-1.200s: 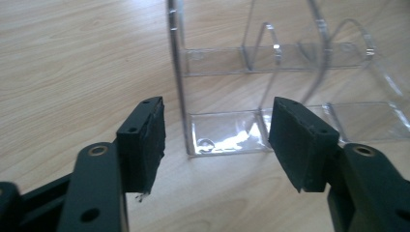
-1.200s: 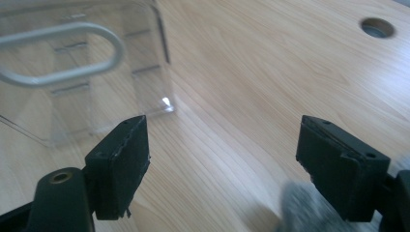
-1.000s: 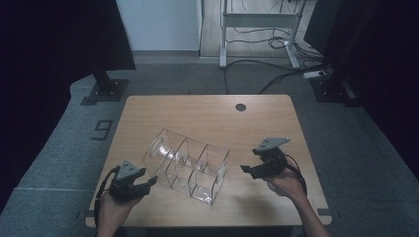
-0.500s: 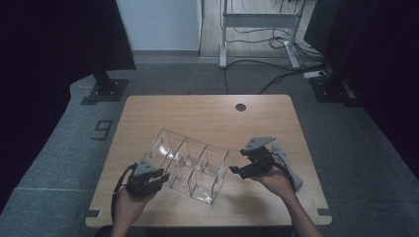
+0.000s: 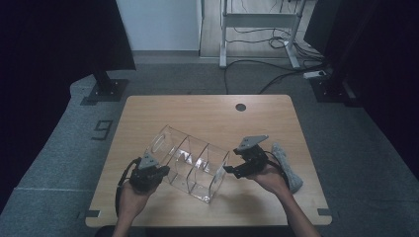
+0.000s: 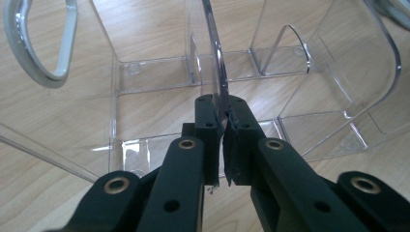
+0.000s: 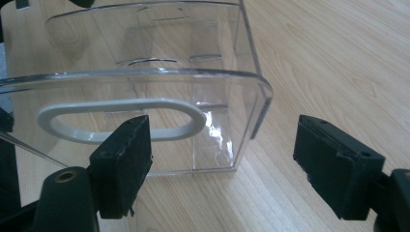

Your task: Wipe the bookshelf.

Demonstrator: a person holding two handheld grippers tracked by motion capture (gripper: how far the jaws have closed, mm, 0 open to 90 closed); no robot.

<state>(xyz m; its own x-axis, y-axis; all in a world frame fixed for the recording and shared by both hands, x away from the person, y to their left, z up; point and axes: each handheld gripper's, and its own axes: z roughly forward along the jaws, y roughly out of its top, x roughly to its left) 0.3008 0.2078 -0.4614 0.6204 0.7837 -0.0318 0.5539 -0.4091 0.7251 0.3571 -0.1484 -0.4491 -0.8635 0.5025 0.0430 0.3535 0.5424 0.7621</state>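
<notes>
The left gripper has just been closing, and its two black jaws are now clenched on a thin upright wall of the clear plastic organizer, the wall's edge running straight up between the pads. In the high view this left gripper sits at the organizer's near left side, with the person's left hand behind it. The right gripper is released, jaws standing wide apart, just short of the organizer's end wall with its white oval handle; nothing is pressed between them. In the high view the right gripper is just beside the right end of the organizer. The organizer lies on the wooden table, nearer the front edge than the back, its long axis slanting from far left to near right, three compartments in a row. A grey cloth lies right of the right hand.
</notes>
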